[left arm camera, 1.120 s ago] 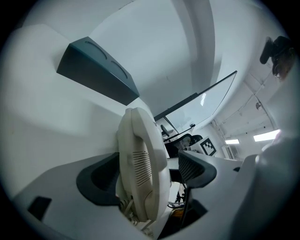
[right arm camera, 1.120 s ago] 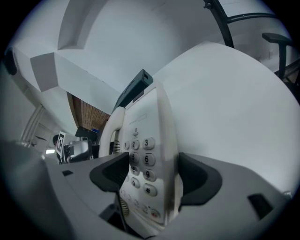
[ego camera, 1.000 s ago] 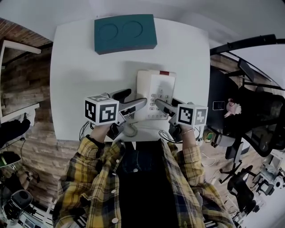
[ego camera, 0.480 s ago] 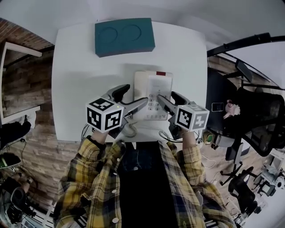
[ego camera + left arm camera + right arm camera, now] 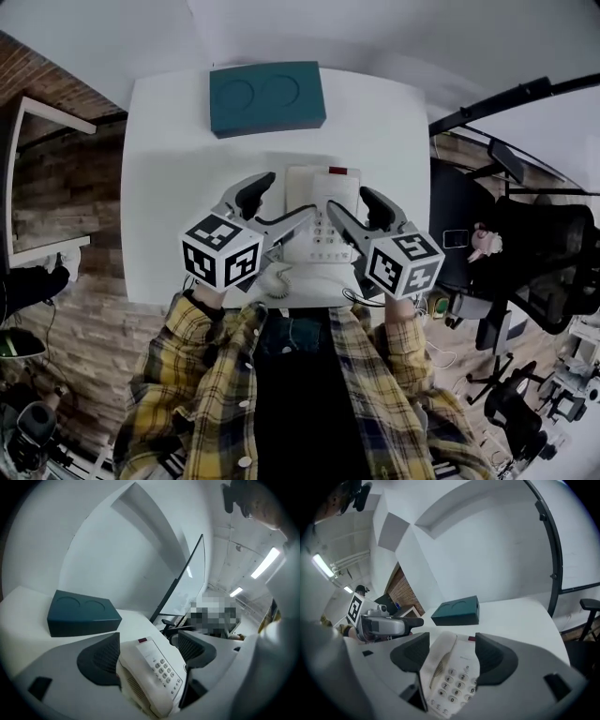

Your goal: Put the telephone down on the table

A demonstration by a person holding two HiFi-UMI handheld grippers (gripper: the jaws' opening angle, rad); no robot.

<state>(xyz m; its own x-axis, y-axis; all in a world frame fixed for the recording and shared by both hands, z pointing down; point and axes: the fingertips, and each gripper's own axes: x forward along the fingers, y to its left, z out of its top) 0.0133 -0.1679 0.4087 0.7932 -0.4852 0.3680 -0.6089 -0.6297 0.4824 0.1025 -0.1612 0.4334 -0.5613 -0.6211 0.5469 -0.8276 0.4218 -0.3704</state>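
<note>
Just beside left hand-held gripper (image 5: 279, 202), telephone (image 5: 323, 192).

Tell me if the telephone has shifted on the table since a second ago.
No. In the head view the telephone keeps the same gap and sideways offset from the teal box.

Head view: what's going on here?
A person holds two grippers over a white telephone lying on the white table, its coiled cord at the near edge. The left gripper and right gripper both frame it with jaws apart; neither looks clamped on it. A teal box sits at the far side.
</note>
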